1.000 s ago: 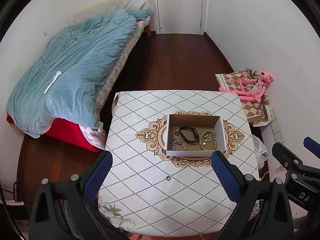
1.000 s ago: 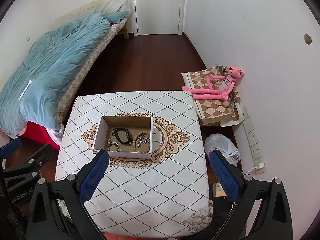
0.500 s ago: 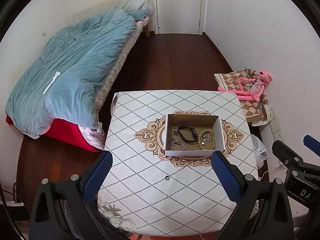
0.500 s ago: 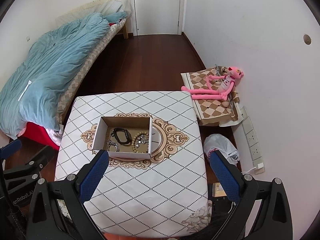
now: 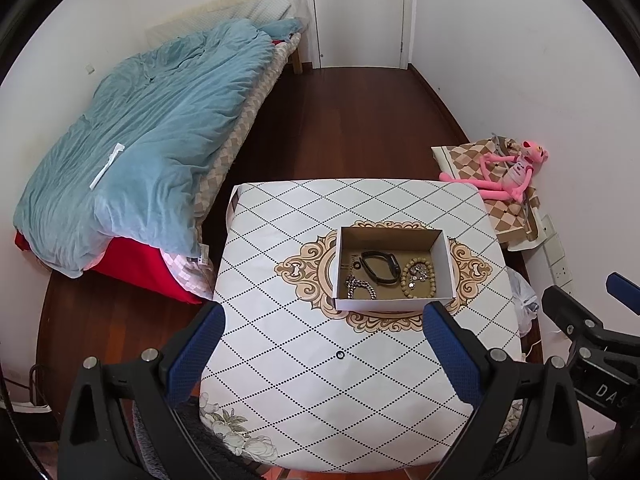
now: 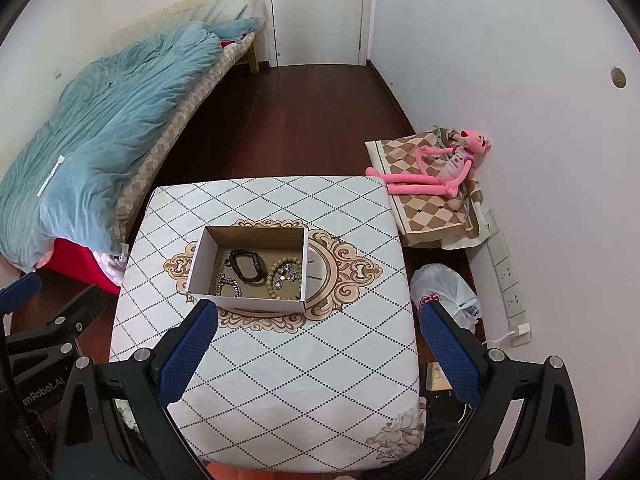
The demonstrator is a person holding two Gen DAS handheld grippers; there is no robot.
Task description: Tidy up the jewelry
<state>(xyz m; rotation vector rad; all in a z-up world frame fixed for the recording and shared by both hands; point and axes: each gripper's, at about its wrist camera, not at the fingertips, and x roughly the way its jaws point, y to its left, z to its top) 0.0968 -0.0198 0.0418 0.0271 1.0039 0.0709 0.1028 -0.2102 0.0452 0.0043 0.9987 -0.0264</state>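
Note:
An open white cardboard box stands on the middle of a small table with a diamond-pattern cloth. Inside lie a black band, a silver chain and a tan bead bracelet with a sparkly piece inside it. My left gripper and my right gripper are both open and empty, held high above the table's near side, well back from the box.
A bed with a blue quilt lies to the left. A pink plush toy sits on a checked cushion by the right wall. A white plastic bag and wall sockets are at the right. Dark wood floor leads to a white door.
Both grippers have stayed open. The views have shifted only slightly; the box and jewelry have not moved.

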